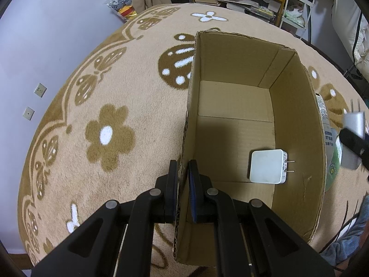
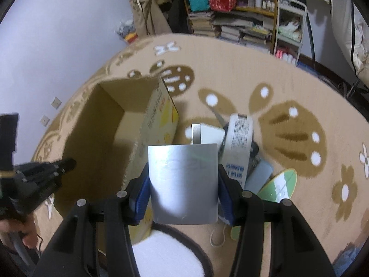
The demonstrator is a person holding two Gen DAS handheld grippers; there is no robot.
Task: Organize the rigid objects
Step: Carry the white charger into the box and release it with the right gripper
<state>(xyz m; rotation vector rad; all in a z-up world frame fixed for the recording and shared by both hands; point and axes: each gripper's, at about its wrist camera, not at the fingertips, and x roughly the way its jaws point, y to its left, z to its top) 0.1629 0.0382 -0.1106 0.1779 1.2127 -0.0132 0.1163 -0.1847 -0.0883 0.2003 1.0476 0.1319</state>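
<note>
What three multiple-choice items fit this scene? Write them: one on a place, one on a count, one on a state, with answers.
1. Where does the square white plug-in charger lie?
A. on the rug
B. on the floor of the open brown cardboard box
C. on the shelf

2. How many chargers are inside the box?
A. one
B. two
C. three

3. What do the right tongs hold?
A. nothing
B. the box wall
C. a silver-grey flat-sided power adapter

Answers: 1 B, it rests on the cardboard bottom; 2 A, only the white one shows there; 3 C, both blue pads press its sides, while the left tongs clamp the box wall.
</note>
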